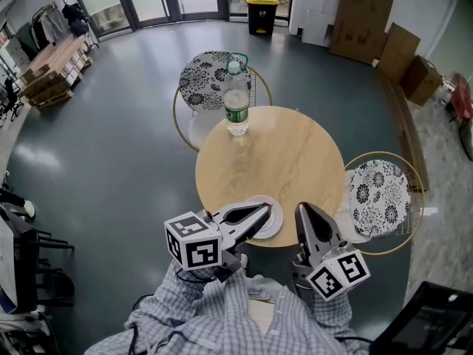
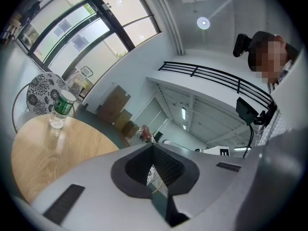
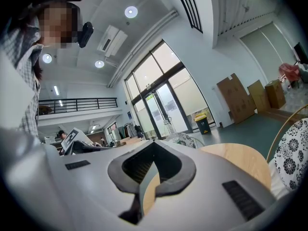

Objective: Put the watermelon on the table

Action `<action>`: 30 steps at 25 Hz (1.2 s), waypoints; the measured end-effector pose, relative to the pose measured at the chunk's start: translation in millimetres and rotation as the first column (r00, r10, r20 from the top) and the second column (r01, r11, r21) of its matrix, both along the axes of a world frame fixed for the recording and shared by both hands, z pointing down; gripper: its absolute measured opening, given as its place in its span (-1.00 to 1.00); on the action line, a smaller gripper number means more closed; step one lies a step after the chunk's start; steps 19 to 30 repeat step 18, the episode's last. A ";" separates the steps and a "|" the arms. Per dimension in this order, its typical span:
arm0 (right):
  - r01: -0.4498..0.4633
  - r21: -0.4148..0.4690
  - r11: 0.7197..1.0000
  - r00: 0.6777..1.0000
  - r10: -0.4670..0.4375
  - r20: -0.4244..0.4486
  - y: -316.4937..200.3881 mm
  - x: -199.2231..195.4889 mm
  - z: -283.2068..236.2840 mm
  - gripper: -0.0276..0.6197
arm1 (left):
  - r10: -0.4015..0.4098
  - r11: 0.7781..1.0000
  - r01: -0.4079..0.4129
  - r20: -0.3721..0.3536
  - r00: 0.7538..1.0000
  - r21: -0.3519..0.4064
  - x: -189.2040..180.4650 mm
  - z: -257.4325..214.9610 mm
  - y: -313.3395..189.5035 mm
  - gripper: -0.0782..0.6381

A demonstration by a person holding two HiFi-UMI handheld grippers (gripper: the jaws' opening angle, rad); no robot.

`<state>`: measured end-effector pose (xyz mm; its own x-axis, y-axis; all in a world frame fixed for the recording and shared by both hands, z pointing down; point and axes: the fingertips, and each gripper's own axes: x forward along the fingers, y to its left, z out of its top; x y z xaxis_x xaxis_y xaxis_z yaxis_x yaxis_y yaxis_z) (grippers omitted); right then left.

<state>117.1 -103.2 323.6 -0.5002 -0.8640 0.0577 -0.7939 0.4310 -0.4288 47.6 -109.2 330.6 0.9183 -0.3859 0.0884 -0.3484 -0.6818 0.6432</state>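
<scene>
Table (image 1: 295,161) round, pale grained wood

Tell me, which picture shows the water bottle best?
The head view: the whole water bottle stands upright, cap to base, near the far edge of the round table. The left gripper view shows the bottle small, off at the left side. The right gripper view doesn't show it clearly.

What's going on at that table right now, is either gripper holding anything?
A person holds a gripper in each hand at the near edge of the round wooden table. The left gripper is shut and empty, its tip over a small white plate. The right gripper is shut and empty too. A water bottle stands upright at the table's far side. No watermelon shows in any view.
</scene>
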 end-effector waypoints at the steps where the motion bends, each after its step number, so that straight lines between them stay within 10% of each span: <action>1: 0.000 -0.001 1.000 1.000 0.000 0.000 -0.1 0.0 0.1 -0.89 | 0.001 1.000 -0.001 0.001 1.000 0.001 0.3 -0.1 -0.1 -0.76; 30: 0.011 -0.022 1.000 0.999 -0.011 0.034 -0.2 -3.2 2.8 -0.89 | 0.005 1.000 -0.005 0.003 1.000 -0.004 -0.4 2.3 2.1 -0.76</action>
